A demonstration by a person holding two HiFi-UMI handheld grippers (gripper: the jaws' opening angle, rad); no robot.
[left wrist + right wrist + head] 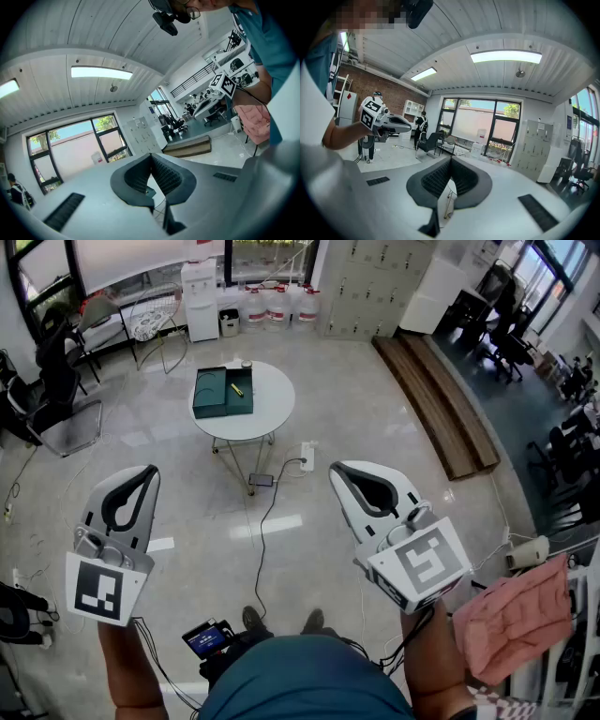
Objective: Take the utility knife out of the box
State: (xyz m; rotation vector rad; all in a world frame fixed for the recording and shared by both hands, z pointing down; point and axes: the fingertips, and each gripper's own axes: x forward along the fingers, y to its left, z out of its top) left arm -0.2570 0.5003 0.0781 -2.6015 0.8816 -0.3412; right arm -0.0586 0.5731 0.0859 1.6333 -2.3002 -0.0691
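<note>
A dark green box [214, 395] lies open on a round white table [272, 407] far ahead across the floor. A small yellow utility knife [238, 387] rests in the box's right half. I hold both grippers up near my body, well short of the table. My left gripper [147, 471] [151, 155] has its jaws together at the tips with nothing between them. My right gripper [339, 469] [451, 159] is likewise shut and empty. Each gripper view catches the other gripper off to the side.
A power strip [307, 456] and a black cable lie on the floor between me and the table. Chairs [70, 423] stand at the left, a water dispenser [199, 298] and bottles [277, 304] at the back, a wooden platform [441, 404] at the right, a pink cloth [520, 620] near my right arm.
</note>
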